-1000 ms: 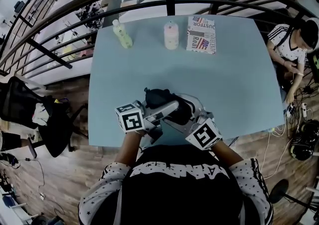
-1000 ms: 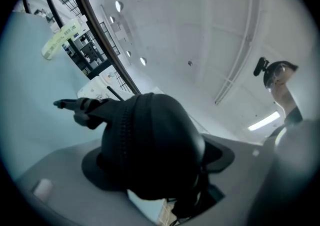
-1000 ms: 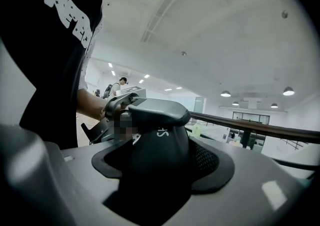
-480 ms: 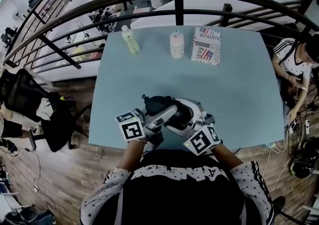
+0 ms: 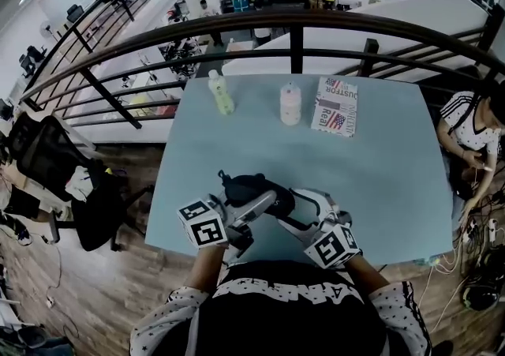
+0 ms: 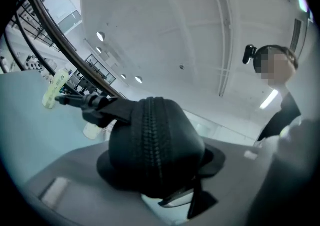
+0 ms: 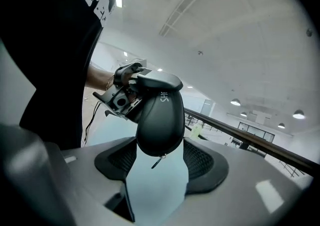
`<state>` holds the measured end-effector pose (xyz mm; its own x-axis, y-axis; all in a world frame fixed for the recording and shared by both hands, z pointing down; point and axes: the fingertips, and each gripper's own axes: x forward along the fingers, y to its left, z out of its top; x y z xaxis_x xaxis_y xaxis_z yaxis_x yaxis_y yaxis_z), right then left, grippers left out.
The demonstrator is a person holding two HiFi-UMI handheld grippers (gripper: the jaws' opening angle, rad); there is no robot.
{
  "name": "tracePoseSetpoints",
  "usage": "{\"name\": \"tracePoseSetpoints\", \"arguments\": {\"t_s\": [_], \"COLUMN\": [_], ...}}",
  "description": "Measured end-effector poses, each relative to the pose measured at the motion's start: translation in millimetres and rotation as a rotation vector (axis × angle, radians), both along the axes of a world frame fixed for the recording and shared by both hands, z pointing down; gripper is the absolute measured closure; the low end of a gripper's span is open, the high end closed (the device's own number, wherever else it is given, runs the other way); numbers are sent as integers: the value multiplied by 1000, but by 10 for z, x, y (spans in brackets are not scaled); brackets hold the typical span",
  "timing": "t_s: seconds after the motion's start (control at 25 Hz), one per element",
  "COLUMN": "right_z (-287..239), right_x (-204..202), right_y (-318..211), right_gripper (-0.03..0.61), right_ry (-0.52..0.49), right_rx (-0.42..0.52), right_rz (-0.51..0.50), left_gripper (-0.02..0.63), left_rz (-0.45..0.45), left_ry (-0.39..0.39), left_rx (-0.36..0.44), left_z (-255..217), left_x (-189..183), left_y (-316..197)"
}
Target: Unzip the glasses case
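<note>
A black, rounded, hard-shelled glasses case (image 5: 251, 187) is held clear of the desk (image 5: 379, 165), over the desk's near edge and about midway along it. It is clamped at one end in the left tool (image 5: 267, 201) and lies roughly level. The zip (image 6: 149, 135) round its rim is seen closed there. From the other end a small zip pull (image 7: 159, 160) hangs down. White lettering (image 7: 163, 96) is printed on the shell.

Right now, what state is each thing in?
glasses case: zipped shut, held in the air.
left gripper: shut on the glasses case.
right gripper: open, jaws just been closing, case's end between them.
green bottle: upright.
white bottle: upright.
printed box: lying flat.
</note>
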<state>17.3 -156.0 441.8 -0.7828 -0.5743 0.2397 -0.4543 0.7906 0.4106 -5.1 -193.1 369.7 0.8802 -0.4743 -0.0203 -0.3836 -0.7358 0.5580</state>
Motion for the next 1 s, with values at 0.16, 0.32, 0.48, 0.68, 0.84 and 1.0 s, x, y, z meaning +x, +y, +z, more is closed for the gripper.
{"name": "tracePoseSetpoints", "arguments": {"t_s": [0.16,0.32,0.48,0.68,0.84,1.0], "right_z": [24,128,246,318,367,414], "right_x": [-58,-23,-8,33,92,105], "right_y": [-29,-63,-88,-167,-150,-149], "right_gripper": [293,333,417,526,574,574], "right_ry": [-11,35,76,126,102,164], "right_rx": [-36,-53,-65,-20,-67,-37], "right_rz": [-15,-45,-43,-41,-33,-38], "left_gripper": [614,614,614,614,614,614], "left_rz": [2,-6,-1,4,-1,14], "left_ry": [-27,-33,-37,-61,-32,-55], "left_rx": [27,33,23,22,-4,-7], "left_z": [-16,-3,45,84,171,215], "left_x": [-42,-68,-101,-50,-38,-6], "left_y": [-12,-49,-51,-128,-111,-96]}}
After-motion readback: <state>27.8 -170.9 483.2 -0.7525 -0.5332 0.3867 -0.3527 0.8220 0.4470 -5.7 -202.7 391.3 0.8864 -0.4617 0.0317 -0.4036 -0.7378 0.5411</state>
